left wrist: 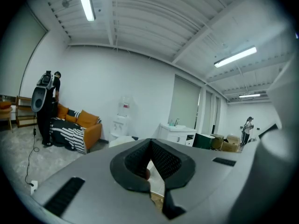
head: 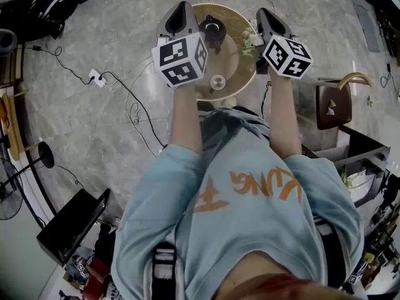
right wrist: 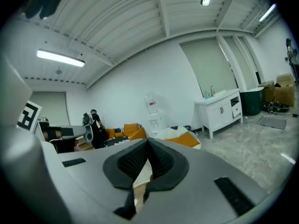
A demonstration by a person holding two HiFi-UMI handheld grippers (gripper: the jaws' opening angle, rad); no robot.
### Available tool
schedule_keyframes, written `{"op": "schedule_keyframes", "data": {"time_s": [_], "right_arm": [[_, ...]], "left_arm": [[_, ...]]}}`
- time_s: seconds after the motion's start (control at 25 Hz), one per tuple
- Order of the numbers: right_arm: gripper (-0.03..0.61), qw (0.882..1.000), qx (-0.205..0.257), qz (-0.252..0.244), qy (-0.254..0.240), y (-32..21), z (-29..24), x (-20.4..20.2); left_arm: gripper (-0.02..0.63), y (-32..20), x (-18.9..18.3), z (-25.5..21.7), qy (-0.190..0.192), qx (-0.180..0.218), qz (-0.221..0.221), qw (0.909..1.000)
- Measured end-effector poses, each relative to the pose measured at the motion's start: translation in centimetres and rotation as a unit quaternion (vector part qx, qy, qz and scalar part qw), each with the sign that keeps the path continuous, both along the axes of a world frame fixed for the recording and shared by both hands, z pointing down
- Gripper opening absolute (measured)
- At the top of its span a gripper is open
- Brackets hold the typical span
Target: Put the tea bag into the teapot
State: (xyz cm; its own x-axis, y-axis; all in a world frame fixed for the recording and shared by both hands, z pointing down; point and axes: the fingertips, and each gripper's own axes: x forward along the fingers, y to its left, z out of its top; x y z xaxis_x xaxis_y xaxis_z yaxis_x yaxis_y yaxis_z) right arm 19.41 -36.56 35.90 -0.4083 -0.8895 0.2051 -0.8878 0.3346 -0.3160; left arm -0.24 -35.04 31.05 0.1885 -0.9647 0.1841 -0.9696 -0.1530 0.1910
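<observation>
Over the round table (head: 236,67), with the dark teapot (head: 214,32) between them, left tool (head: 182,10) and right tool (head: 265,14) are both closed (jaws meeting at their tips).

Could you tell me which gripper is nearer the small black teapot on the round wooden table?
Left. The left gripper is close beside the small black teapot, on its left; the right gripper is farther, over the round wooden table's right rim.
</observation>
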Motion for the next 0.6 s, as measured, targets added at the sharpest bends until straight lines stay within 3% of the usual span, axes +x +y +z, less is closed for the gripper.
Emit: {"op": "schedule_keyframes", "data": {"time_s": [0.32, 0.6], "right_arm": [[0.012, 0.992, 0.123, 0.007, -0.012, -0.3, -9.9, 0.8], [0.012, 0.985, 0.169, -0.004, 0.019, -1.4, -13.4, -2.6]], "left_arm": [[0.025, 0.3, -1.5, -6.5, -0.014, 0.068, -0.013, 0.9975], [0.025, -0.6, -3.3, -9.9, -0.021, 0.104, -0.011, 0.9943]]}}
